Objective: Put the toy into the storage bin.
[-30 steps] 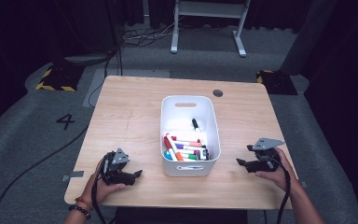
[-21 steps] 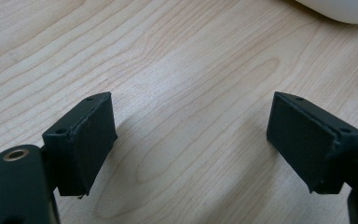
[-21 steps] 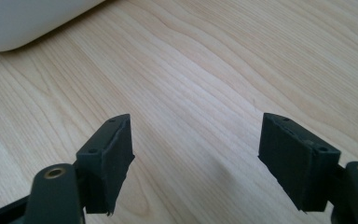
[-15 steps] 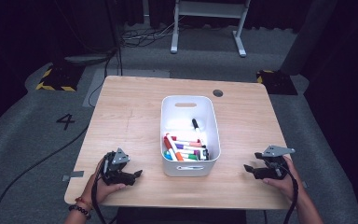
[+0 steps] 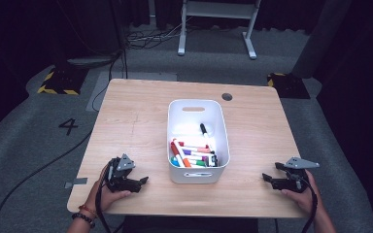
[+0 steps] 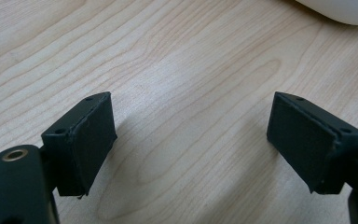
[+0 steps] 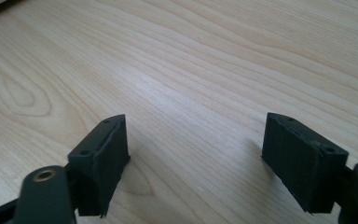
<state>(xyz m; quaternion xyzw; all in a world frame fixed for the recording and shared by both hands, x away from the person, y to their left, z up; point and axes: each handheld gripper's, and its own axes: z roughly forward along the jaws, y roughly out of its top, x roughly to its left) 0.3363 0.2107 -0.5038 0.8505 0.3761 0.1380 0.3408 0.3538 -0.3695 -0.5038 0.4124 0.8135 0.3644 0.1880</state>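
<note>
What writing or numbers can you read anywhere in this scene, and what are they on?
"4": a dark numeral on the grey floor, left of the table.
Markers in the white bin: any printing on them is too small to read.
Yellow and black striped floor blocks: warning stripes, no words.

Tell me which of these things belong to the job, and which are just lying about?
In the job:
- white bin
- coloured markers inside it
- black marker in the bin
- left tongs, open, empty
- right tongs, open, empty

Just around:
- wooden table
- yellow-and-black blocks on the floor
- metal stand behind
</note>
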